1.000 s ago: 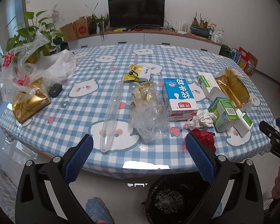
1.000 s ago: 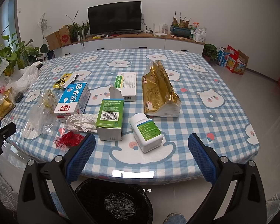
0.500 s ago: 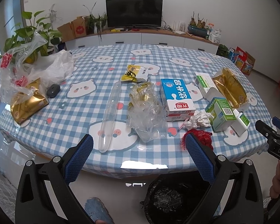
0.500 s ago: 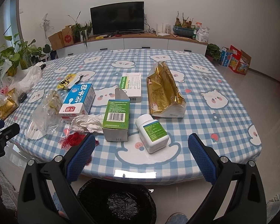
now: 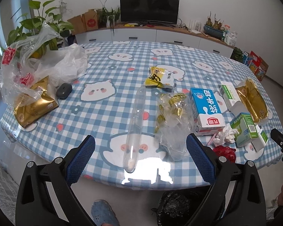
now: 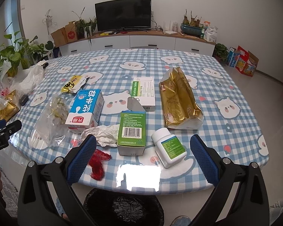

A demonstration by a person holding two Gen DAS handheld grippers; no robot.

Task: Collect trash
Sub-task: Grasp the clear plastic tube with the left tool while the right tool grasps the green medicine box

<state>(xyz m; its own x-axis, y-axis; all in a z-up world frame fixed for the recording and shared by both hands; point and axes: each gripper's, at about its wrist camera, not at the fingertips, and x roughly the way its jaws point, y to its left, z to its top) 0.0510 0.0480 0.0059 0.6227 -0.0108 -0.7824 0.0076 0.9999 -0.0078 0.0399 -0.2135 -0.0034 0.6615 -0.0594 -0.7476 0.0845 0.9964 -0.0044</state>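
Both grippers are hovering at the near edge of a table [image 6: 207,60] covered in a blue checked cloth, and each is standing spread wide with nothing between its blue pads: the left gripper [image 5: 139,158] over a long clear plastic tube [image 5: 134,126], the right gripper [image 6: 143,158] over a green box [image 6: 132,131] and a white pill bottle [image 6: 169,149]. The trash is lying scattered along the near side of the table: a crumpled clear bag [image 5: 172,120] with gold wrappers blurring inside it, a blue milk carton [image 6: 85,110], a balled white tissue [image 6: 103,133], a red mesh scrap [image 6: 97,163] partly hiding behind the right gripper's left pad, a gold foil bag [image 6: 179,101] and a yellow snack packet [image 5: 158,77]. A black-lined bin [image 6: 122,207] is sitting on the floor below the table edge, its sides cut off by the gripper arms. A shoe [image 5: 101,214] is peeking in at the bottom of the left view, only partly showing. The print on the bottle label is too small to read.
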